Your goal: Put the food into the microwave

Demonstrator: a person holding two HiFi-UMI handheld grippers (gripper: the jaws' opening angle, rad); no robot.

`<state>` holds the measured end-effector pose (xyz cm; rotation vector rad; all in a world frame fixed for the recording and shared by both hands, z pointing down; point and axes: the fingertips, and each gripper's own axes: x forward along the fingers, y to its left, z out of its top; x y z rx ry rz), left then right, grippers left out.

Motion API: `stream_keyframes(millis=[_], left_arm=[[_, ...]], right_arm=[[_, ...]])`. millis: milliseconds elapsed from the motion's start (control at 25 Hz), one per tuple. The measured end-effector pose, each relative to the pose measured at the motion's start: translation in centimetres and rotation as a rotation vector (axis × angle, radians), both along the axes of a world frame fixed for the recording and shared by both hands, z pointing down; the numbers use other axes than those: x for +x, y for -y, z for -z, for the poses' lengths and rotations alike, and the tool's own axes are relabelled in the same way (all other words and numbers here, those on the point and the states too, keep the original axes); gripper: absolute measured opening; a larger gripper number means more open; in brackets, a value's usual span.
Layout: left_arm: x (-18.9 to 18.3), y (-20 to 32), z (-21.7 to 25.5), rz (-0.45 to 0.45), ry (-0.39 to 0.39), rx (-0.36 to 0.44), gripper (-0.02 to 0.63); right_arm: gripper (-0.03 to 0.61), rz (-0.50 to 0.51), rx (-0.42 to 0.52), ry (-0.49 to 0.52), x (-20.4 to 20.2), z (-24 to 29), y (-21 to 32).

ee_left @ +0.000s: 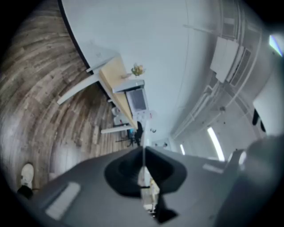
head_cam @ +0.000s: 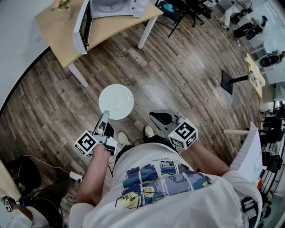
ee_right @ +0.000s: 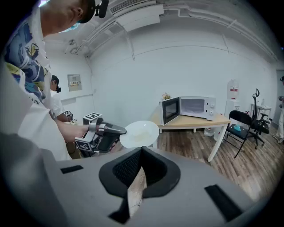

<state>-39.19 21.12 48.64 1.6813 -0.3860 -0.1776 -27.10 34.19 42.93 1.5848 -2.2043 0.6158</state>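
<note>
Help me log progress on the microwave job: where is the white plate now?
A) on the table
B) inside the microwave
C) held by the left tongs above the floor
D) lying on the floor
C: the left tongs grip the plate at its rim over the wood floor, short of the open microwave.

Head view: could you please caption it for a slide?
Left hand-held gripper holds a plate of food; microwave open ahead.
</note>
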Motion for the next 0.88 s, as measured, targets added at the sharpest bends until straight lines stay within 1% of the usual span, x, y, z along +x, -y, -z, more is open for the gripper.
stream_keyframes(millis=[120,280,400,440,520,680,800,880], left_arm=[[0.0,0.0,-1.1,-0.006,0.034,0.018,0.020],[1.4,-0.7,-1.2,-0.018,0.042,0.014,0.021],[3.6,-0.9,-0.3,-0.032,0.001,0.020,0.021],[4.3,-0.7,-0.3,-0.036,0.012,0.028,0.021],[5.7,-0.5,-0.4,-0.039,0.038,0.035,0.021],[9.6,0.4,0.9,-0.013,0.026,0.050,0.021],[12.8,1.0,2.2,0.006,0.024,0.077,0.021],[14.9,1.7,2.8,0.019,0.037,0.091,0.021]], right_arm=[[0.005,0.003,0.007,-0.003,0.0,-0.2,-0.3],[0.006,-0.008,0.011,0.002,1.1,-0.2,-1.2],[0.006,-0.020,0.024,0.013,2.7,-0.3,-1.3],[0.006,-0.023,0.030,0.018,3.5,-0.4,-1.2],[0.006,-0.023,0.042,0.035,5.0,-0.5,-0.8],[0.006,-0.005,0.093,0.083,9.1,0.0,0.5],[0.008,0.014,0.130,0.082,13.1,0.8,1.7],[0.066,0.023,0.143,0.084,15.7,1.0,2.9]])
